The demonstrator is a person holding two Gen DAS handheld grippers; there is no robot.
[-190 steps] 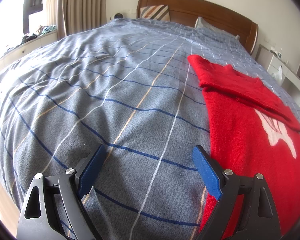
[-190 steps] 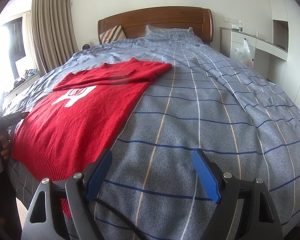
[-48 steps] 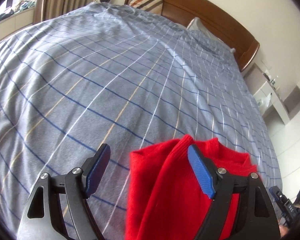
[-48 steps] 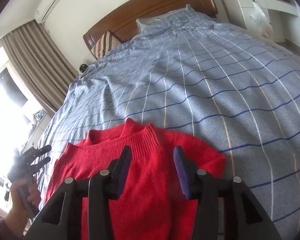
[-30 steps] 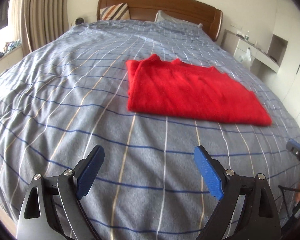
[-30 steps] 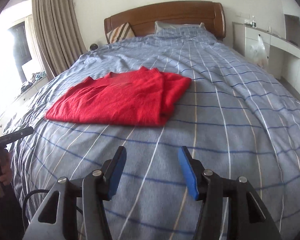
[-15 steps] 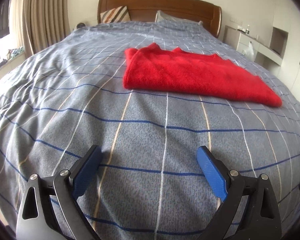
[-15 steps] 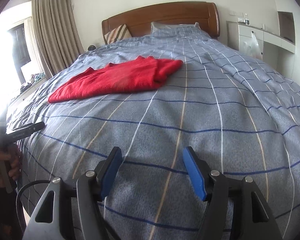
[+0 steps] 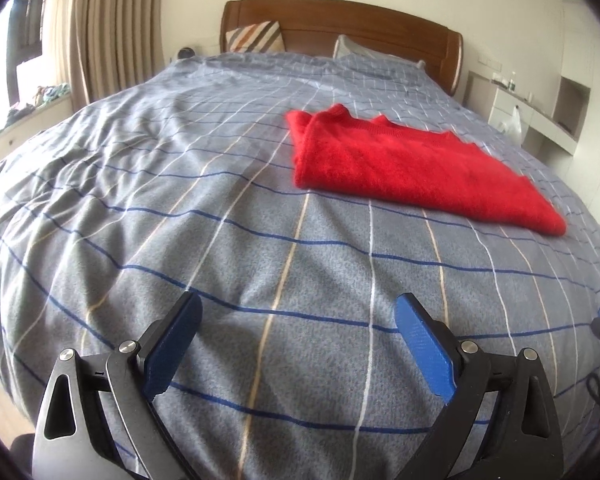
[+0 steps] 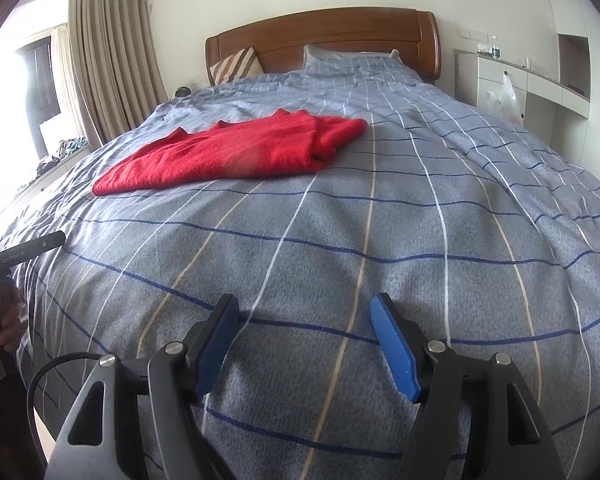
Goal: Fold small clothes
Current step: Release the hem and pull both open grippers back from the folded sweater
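A red knitted sweater [image 9: 404, 164] lies folded flat on the grey-blue checked bedspread [image 9: 180, 208], well beyond both grippers; the right wrist view has the sweater [image 10: 236, 152] at the left of the middle. My left gripper [image 9: 298, 316] hovers low over the near end of the bed, open, with only bedspread between its blue pads. My right gripper [image 10: 305, 318] hangs over the bedspread [image 10: 440, 220] too, its jaws opening and nothing between them. The other gripper's tip [image 10: 28, 250] shows at the left edge, held by a hand [image 10: 2, 316].
A wooden headboard [image 9: 340, 20] with a striped cushion [image 9: 256, 38] and a pillow [image 10: 352, 58] stands at the far end. Curtains [image 10: 112, 60] and a window sill with clutter are on the left. White cabinets [image 10: 540, 84] with a plastic bag line the right wall.
Both grippers have let go of the sweater, which now lies folded, and drawn back and down toward the foot of the bed. The right jaws have widened.
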